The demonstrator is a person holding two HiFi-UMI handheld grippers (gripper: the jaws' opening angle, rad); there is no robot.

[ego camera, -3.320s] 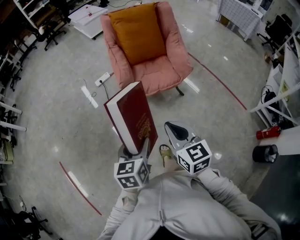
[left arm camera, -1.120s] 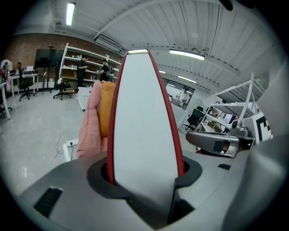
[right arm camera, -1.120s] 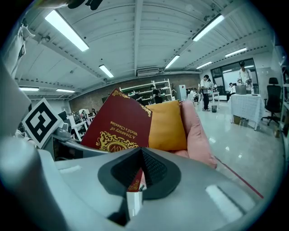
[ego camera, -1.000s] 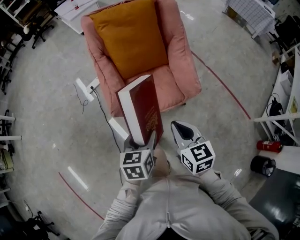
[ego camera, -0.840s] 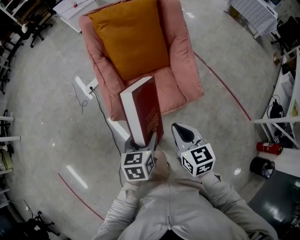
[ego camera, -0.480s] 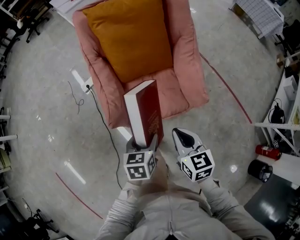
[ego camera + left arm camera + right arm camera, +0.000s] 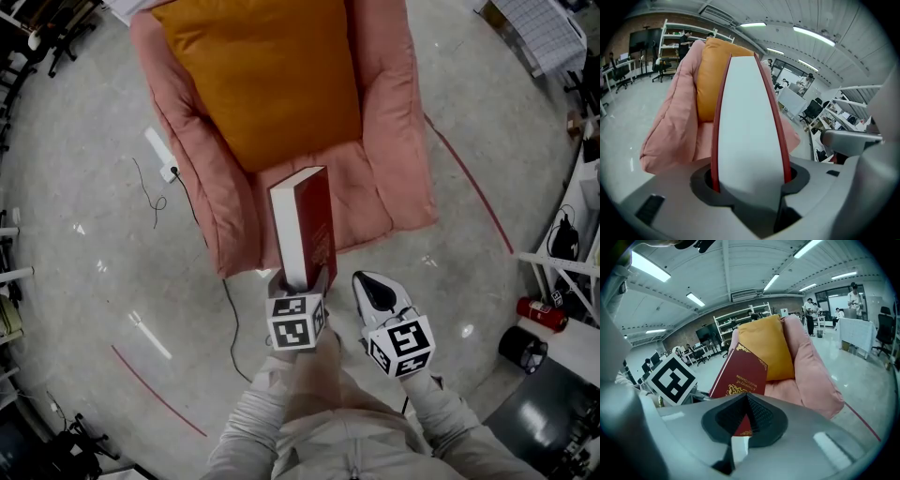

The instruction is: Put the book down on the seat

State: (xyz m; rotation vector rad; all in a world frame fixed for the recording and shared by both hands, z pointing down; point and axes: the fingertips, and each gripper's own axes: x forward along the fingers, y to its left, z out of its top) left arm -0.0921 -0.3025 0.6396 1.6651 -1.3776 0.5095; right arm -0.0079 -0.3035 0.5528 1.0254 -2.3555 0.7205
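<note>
While your left claw (image 7: 301, 277) clamps the book (image 7: 306, 223) by its lower end, jaws spread wide across its thickness, the book stands upright out of the claw, page edge facing you. Ahead of the claw lies the seat (image 7: 364, 192), with the cushion (image 7: 262, 75) beyond. Your right claw (image 7: 373, 287), just beside the left, has its jaws pressed together on nothing.

One book (image 7: 305, 225), one armchair (image 7: 394, 141), one cushion (image 7: 262, 75)
</note>
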